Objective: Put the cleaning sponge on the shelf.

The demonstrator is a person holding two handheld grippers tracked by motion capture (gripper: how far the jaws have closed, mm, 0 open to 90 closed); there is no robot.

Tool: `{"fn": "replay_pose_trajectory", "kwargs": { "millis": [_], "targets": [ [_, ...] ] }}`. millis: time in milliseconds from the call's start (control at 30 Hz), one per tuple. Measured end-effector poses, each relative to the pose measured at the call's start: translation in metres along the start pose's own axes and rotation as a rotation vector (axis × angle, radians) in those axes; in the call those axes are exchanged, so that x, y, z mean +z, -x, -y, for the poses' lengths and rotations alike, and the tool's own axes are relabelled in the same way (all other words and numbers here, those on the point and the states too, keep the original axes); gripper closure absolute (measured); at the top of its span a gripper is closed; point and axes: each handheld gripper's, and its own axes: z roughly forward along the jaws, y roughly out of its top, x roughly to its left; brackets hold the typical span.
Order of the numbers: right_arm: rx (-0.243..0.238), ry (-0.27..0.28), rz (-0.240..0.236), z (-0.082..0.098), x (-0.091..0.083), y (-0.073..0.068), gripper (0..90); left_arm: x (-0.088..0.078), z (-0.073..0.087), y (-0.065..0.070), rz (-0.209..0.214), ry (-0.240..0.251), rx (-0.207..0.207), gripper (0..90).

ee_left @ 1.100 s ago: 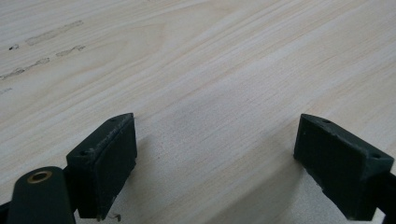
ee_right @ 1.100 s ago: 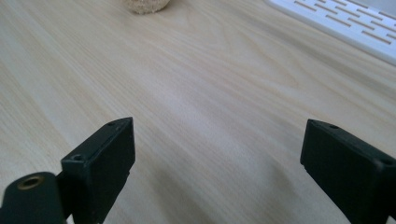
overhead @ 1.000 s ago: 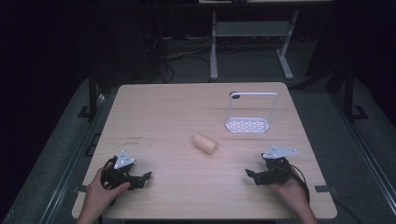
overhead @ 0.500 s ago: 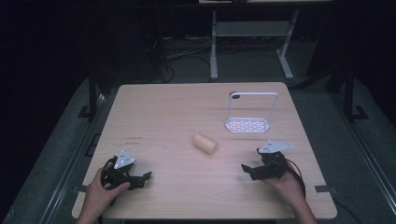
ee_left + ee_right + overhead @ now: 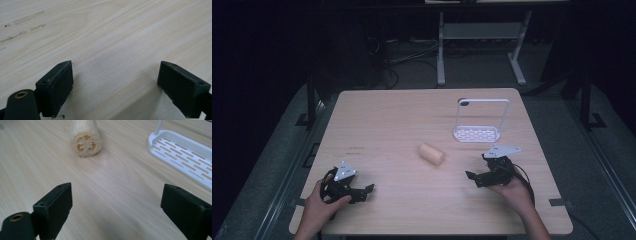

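Observation:
A beige loofah roll (image 5: pixel 432 153) lies on its side near the middle of the wooden table (image 5: pixel 402 120); its holed end (image 5: pixel 85 145) faces my right gripper. A white slotted rack (image 5: pixel 477 133) with a tall wire handle stands at the right rear, and its tray (image 5: pixel 185 150) lies ahead of the right jaw. My right gripper (image 5: pixel 474 178) stands open low over the table, right of the loofah and in front of the rack, nothing between its jaws. My left gripper (image 5: pixel 365 192) rests open near the front left edge, jaws (image 5: pixel 116 87) wide over bare wood.
Faint pencil marks (image 5: pixel 354 149) sit on the wood left of the middle. Beyond the table's far edge are a metal stand (image 5: pixel 479 45) and cables on a dark floor. Both forearms come in from the front edge.
My right gripper has moved forward and to the left, closer to the loofah and the rack. The left gripper has stayed where it was.

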Motion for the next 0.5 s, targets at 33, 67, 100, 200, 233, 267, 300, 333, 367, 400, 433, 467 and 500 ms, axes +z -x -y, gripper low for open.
{"fn": "replay_pose_trajectory", "kwargs": {
  "millis": [33, 67, 100, 200, 233, 267, 300, 333, 367, 400, 433, 467, 500],
  "targets": [
    [-0.004, 0.001, -0.002, -0.002, 0.001, 0.000, 10.0, 0.000, 0.000, 0.000, 0.001, -0.001, 0.000, 12.7],
    [-0.003, 0.001, 0.001, -0.004, 0.001, 0.000, 10.0, 0.000, 0.000, 0.000, 0.000, 0.000, 0.000, 12.7],
    [-0.007, 0.007, -0.001, -0.005, 0.002, 0.000, 10.1, 0.000, 0.000, 0.000, 0.001, -0.001, 0.000, 12.7],
    [-0.009, 0.008, -0.003, -0.008, 0.003, 0.000, 10.0, 0.000, 0.000, 0.000, 0.001, -0.001, 0.000, 12.7],
    [-0.013, 0.006, -0.004, -0.009, 0.003, 0.001, 10.0, 0.000, 0.000, 0.000, 0.001, 0.000, 0.000, 12.7],
    [-0.008, 0.010, -0.003, -0.011, 0.004, 0.000, 10.0, 0.000, 0.000, 0.000, 0.000, 0.000, 0.001, 12.7],
    [-0.010, 0.009, -0.005, -0.012, 0.004, 0.000, 10.0, 0.000, 0.000, 0.000, 0.000, 0.000, 0.000, 12.7],
    [-0.014, 0.012, -0.007, -0.013, 0.004, 0.000, 10.0, 0.000, 0.000, 0.000, 0.000, 0.000, 0.000, 12.7],
    [-0.011, 0.011, -0.007, -0.014, 0.005, 0.000, 10.0, 0.000, 0.000, 0.000, 0.001, 0.000, 0.000, 12.7],
    [-0.011, 0.011, -0.007, -0.014, 0.005, 0.000, 10.0, 0.000, 0.000, 0.000, 0.001, 0.000, 0.000, 12.7],
    [-0.014, 0.014, -0.009, -0.016, 0.005, 0.000, 10.0, 0.000, 0.000, 0.000, 0.000, 0.000, 0.001, 12.7],
    [-0.018, 0.012, -0.009, -0.017, 0.006, 0.000, 10.0, 0.000, 0.000, 0.000, 0.000, 0.000, 0.001, 12.7],
    [-0.018, 0.012, -0.009, -0.017, 0.006, 0.000, 10.0, 0.000, 0.000, 0.000, 0.001, 0.000, 0.000, 12.7]
  ]
}}
